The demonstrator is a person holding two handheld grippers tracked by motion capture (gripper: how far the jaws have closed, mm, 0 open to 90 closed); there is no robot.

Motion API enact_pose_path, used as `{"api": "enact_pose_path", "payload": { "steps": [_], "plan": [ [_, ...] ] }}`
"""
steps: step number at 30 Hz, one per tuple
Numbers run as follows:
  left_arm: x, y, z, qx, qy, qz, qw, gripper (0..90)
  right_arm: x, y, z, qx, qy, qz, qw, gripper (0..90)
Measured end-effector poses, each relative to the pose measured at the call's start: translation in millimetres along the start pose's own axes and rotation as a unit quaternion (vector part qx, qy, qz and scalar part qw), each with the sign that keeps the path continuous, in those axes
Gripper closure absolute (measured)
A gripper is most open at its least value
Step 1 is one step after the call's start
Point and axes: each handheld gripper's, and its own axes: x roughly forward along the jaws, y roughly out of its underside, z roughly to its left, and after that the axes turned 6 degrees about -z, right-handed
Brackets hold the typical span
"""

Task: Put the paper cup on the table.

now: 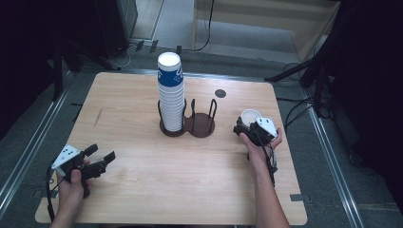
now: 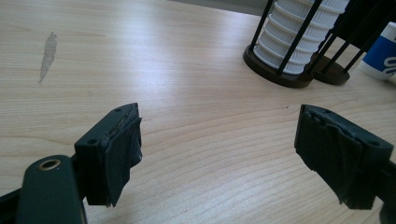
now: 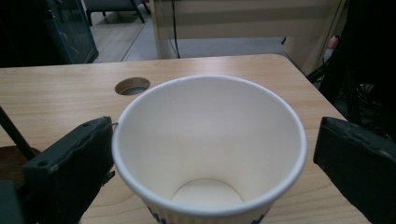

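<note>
Nearest the camera, on the near-left corner of the table (image 1: 142, 190): left gripper (image 1: 102, 160), held in a hand, jaws parted about halfway with nothing between the pads (image 2: 119, 149), just bare wood beneath. Over at the right edge, about midway between near and far: right gripper (image 1: 247, 124), jaws spread wide on either side of a single paper cup (image 1: 250, 115). Seen along those jaws, cup (image 3: 210, 144) upright and mouth-up on the tabletop, left pad (image 3: 70, 163) at or just off its rim, right pad (image 3: 359, 163) clearly apart from it with a gap showing; so no grip on it, released or nearly so, though contact on the left side cannot be ruled out. In the middle of the table, slightly far: dark two-ring cup holder (image 1: 195, 124), its left ring loaded with a tall stack of cups (image 1: 171, 92) rising well above the wire posts, blue-printed cup on top, its right ring bare. Beyond the holder to the right, a round cable hole (image 1: 220, 93) in the wood. Judging from this layout: one cup apart from the stack and standing alone well right of the holder, that step looking done. Left to do, probably: backing the right gripper away from the loose cup, then either more cups off the stack or this one into the free ring; which of the two cannot be told from here.
</note>
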Motion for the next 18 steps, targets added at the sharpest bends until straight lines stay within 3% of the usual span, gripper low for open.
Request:
{"api": "enact_pose_path", "payload": {
  "steps": [18],
  "plan": [
    [-0.1,0.1,0.0,-0.001,0.001,0.001,1.0,15.6,-47.8,-4.6,-4.5,0.019,-0.027,-0.022,0.9992,0.0]
  ]
}}
